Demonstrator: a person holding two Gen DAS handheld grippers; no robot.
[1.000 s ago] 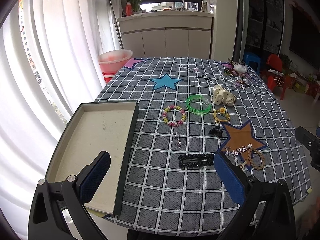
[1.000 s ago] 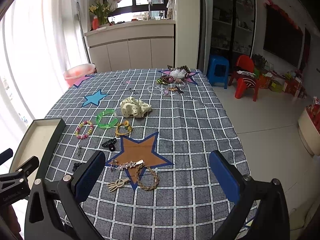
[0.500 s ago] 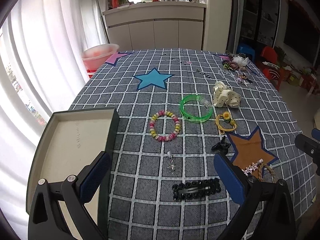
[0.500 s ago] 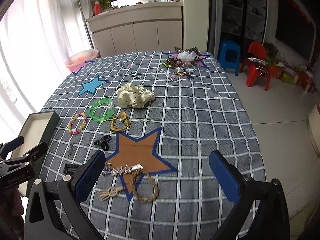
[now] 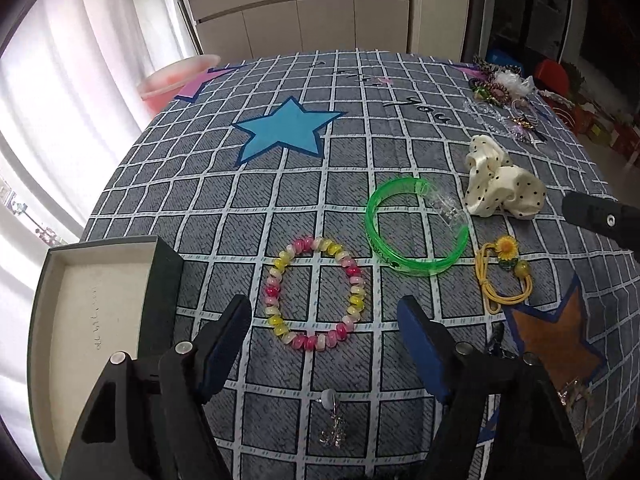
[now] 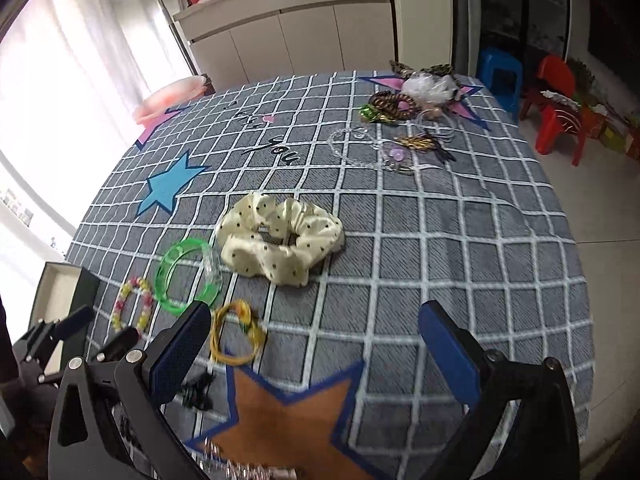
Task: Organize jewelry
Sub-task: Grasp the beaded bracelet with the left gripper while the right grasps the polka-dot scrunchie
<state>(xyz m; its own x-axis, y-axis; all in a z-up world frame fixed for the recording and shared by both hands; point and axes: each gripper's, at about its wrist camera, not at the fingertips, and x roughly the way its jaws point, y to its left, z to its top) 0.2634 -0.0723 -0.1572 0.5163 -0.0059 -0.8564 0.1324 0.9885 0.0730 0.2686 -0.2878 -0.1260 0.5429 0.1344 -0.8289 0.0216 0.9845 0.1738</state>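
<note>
Left wrist view shows our checked tablecloth (image 5: 280,200), the open box (image 5: 92,312) at its left edge, our left gripper (image 5: 324,320), jaws just narrowing yet unclenched around nothing, above the beaded bracelet (image 5: 314,292), while our right gripper (image 6: 316,344) stands released.

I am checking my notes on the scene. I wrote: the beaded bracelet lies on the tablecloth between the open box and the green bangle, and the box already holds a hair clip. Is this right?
Not quite. The beaded bracelet does lie on the tablecloth between the open box and the green bangle, but the left wrist view shows nothing inside the box.
</note>
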